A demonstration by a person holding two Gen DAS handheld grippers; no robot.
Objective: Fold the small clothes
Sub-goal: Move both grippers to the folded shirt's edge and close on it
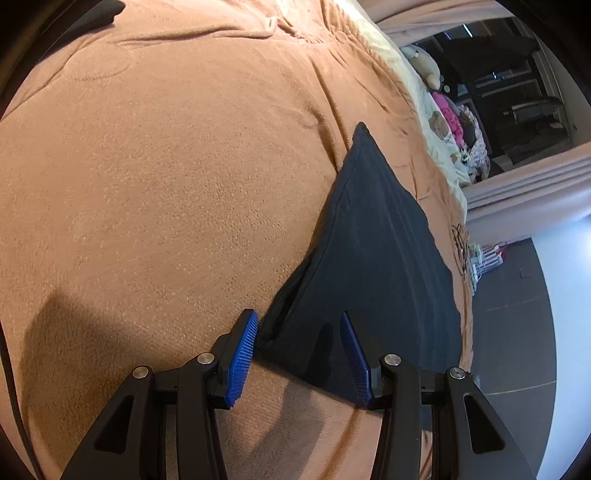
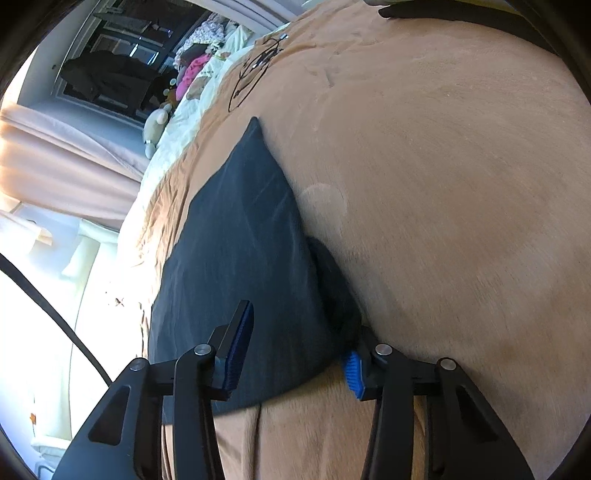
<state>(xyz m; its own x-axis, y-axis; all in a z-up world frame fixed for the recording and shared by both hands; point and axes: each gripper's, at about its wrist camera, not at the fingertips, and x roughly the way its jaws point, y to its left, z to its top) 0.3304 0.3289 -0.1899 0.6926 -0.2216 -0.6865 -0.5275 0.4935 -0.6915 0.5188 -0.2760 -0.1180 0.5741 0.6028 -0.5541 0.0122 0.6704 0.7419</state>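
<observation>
A dark navy garment (image 1: 373, 258) lies flat on the orange-brown blanket (image 1: 166, 177), folded to a long tapered shape. My left gripper (image 1: 298, 325) is open, its blue-padded fingers (image 1: 242, 354) straddling the garment's near corner just above it. In the right wrist view the same garment (image 2: 240, 258) lies under my right gripper (image 2: 299, 332), which is open; its left finger (image 2: 238, 347) is over the cloth and its right finger (image 2: 352, 373) sits at the garment's bunched right edge. Neither gripper holds cloth.
The blanket (image 2: 443, 184) covers the bed. A cream sheet and a pile of clothes and soft toys (image 1: 454, 122) lie at the far bed edge. Curtains (image 2: 55, 166) and dark floor (image 1: 509, 332) are beside the bed. A black strap (image 2: 461, 14) lies at the top.
</observation>
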